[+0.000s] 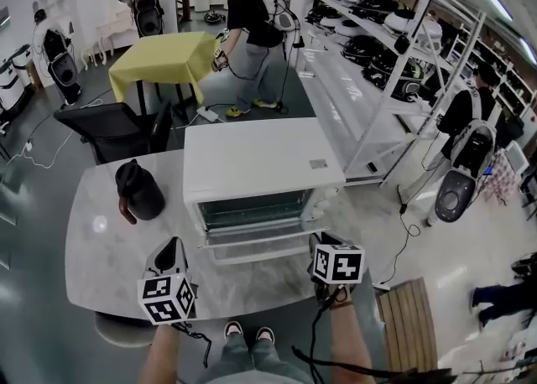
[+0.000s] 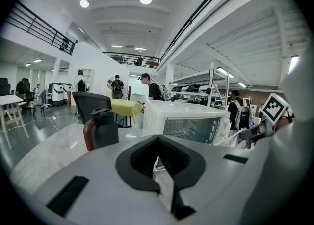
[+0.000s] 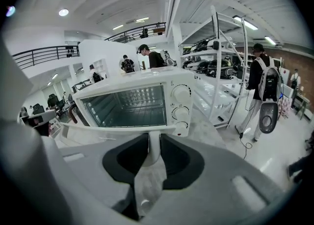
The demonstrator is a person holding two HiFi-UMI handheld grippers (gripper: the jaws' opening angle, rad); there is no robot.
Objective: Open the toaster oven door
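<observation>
Toaster oven door handle (image 3: 147, 143) is clamped between my right gripper's (image 3: 153, 153) fingers, with the door swung well down toward the near edge of the table (image 1: 101, 256). I judge it best to follow the hinge arc down, never tug outward. Left gripper (image 2: 161, 162) fingers are together and empty. Oven (image 1: 260, 164) cavity holds only a bare rack; the jug (image 1: 138, 191) at far left is lidded, contents hidden

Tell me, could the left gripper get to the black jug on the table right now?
Probably yes. The left gripper holds nothing, and the jug stands on open tabletop just ahead of it, left of the toaster oven, with nothing between them.
</observation>
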